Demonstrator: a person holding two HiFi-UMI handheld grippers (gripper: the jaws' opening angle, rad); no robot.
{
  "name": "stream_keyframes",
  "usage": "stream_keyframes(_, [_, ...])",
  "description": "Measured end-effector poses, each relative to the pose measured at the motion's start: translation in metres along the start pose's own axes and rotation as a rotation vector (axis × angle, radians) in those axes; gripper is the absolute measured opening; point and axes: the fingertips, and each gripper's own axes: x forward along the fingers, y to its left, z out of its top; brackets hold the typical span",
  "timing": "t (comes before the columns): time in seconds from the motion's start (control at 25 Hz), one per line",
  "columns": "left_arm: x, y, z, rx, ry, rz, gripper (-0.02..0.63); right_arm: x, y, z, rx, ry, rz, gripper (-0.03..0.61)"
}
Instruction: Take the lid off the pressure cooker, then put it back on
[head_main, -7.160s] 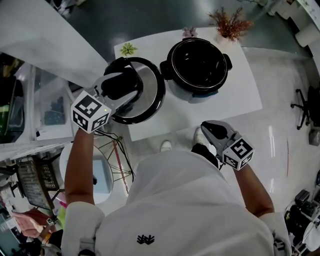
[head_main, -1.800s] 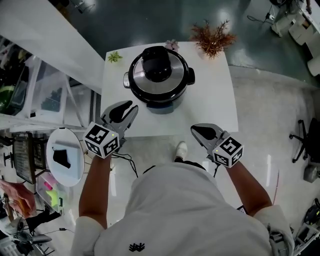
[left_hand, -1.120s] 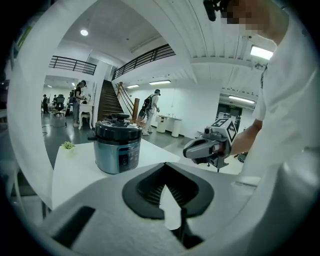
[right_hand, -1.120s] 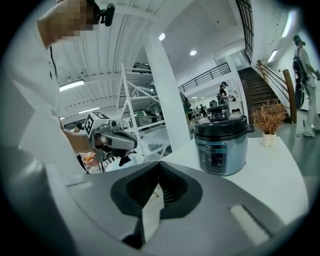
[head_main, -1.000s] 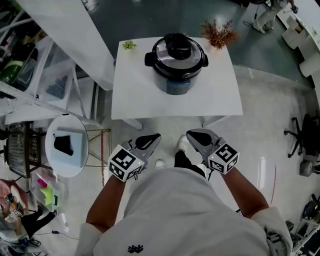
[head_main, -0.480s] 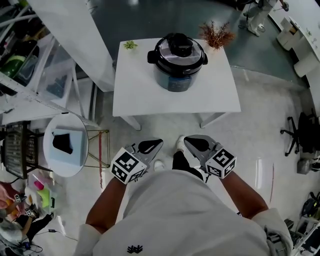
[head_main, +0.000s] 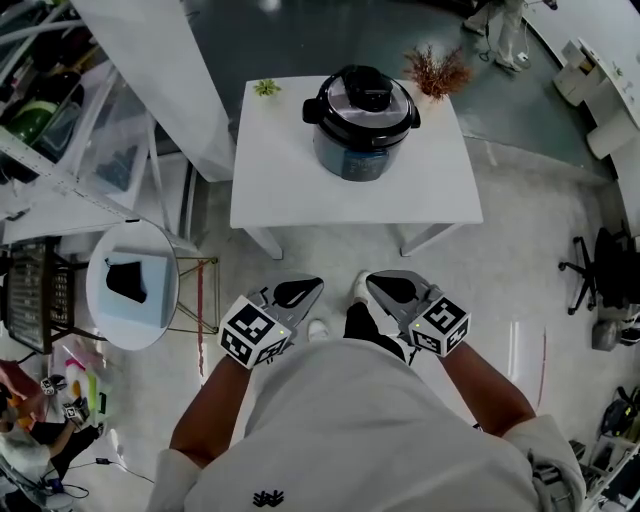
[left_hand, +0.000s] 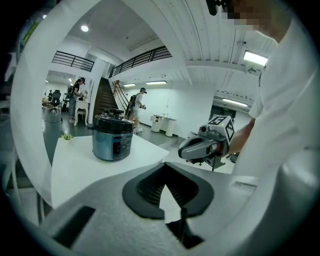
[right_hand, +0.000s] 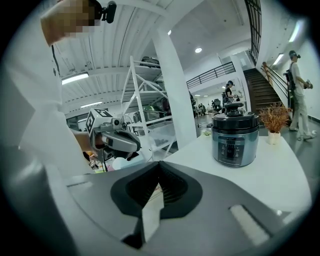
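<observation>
The pressure cooker (head_main: 362, 128) stands toward the back of the white table (head_main: 300, 190), its black and silver lid (head_main: 366, 94) seated on top. Both grippers hang low in front of my body, well short of the table's near edge and apart from the cooker. My left gripper (head_main: 306, 289) is shut with nothing in it. My right gripper (head_main: 384, 284) is shut too and holds nothing. In the left gripper view the cooker (left_hand: 113, 138) sits far off on the table, with the right gripper (left_hand: 199, 148) at the right. The right gripper view shows the cooker (right_hand: 235, 138) and the left gripper (right_hand: 119, 142).
A reddish dried plant (head_main: 437, 70) and a small green plant (head_main: 266, 88) stand at the table's back corners. A round white side table (head_main: 133, 285) and shelving (head_main: 60, 120) are at the left, an office chair (head_main: 598, 268) at the right. People stand near a staircase (left_hand: 102, 97).
I have stepped a little further back from the table, and both grippers drew back with me. The cooker and its lid have not moved.
</observation>
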Motion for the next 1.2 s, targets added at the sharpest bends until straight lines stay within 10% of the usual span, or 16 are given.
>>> stream_keyframes(1.2, [-0.010, -0.016, -0.026, -0.042, 0.012, 0.008, 0.006, -0.002, 0.025, -0.015, -0.035, 0.030, 0.026, 0.012])
